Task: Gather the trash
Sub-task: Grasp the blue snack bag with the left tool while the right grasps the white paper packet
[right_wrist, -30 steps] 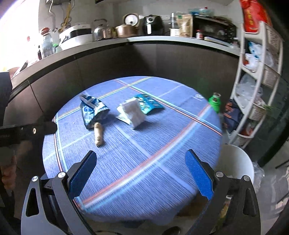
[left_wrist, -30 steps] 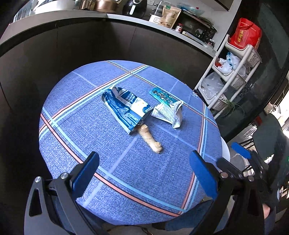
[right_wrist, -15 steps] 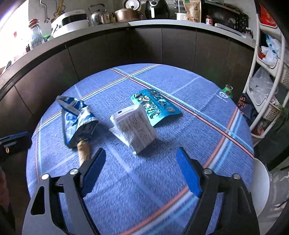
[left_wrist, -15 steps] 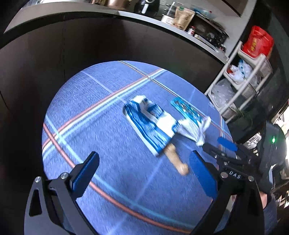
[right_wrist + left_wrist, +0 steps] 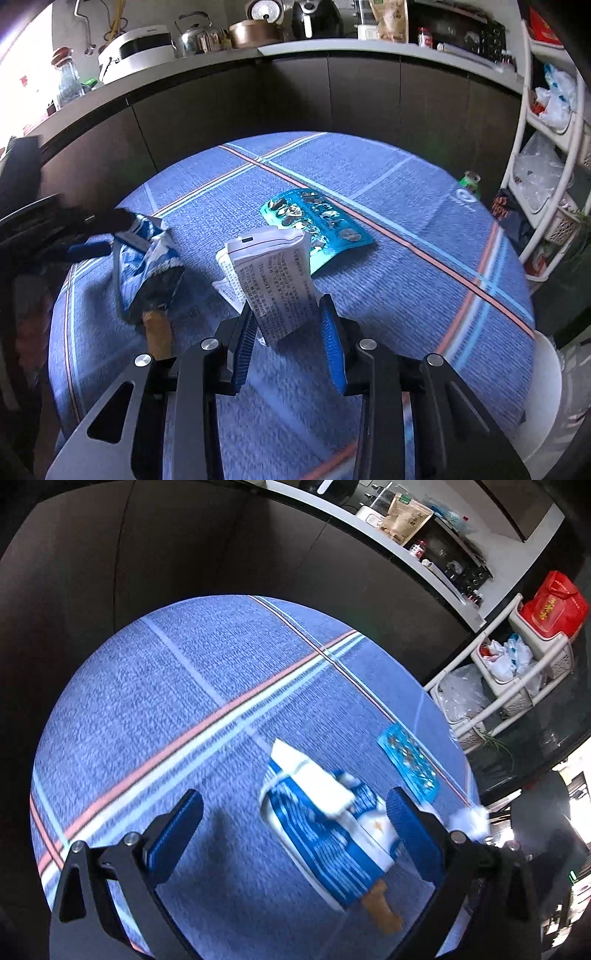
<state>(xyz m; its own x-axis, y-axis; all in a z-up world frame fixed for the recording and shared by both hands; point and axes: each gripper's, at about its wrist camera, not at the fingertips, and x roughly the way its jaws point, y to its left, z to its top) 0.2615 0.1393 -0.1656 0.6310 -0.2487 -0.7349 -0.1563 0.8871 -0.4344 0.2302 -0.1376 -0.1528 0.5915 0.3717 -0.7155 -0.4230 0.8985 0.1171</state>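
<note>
Right gripper: the right gripper (image 5: 288, 325) points down at the table; its jaws have just been closing and now stand narrow, with the near corner of the folded printed leaflet (image 5: 273, 273) between the blue pads. Whether the pads press the paper I cannot tell.
Left gripper: the left gripper (image 5: 295, 834) hangs wide open over the blue-and-white snack bag (image 5: 325, 830), pads well apart and clear of it.
Trash: the leaflet lies mid-table, overlapping the teal blister pack (image 5: 314, 218) behind it. The snack bag lies to its left in the right wrist view, a tan stick-shaped bit (image 5: 159, 328) poking out of its near end.
Surface: a round table under a blue tablecloth (image 5: 388, 280) crossed by red, white and pale blue stripes.
Room: a dark curved counter (image 5: 295, 85) behind, carrying a kettle, a rice cooker and jars; a white rack of baskets (image 5: 546, 177) at right; a green-capped bottle (image 5: 469, 182) beyond the table's far edge.
Change: a second ago both grippers sat further back with the trash far ahead; now each is close over its item, and the right jaws are much narrower.
Writing: the leaflet carries dense small print, too fine to read; the bag's lettering is blurred.
</note>
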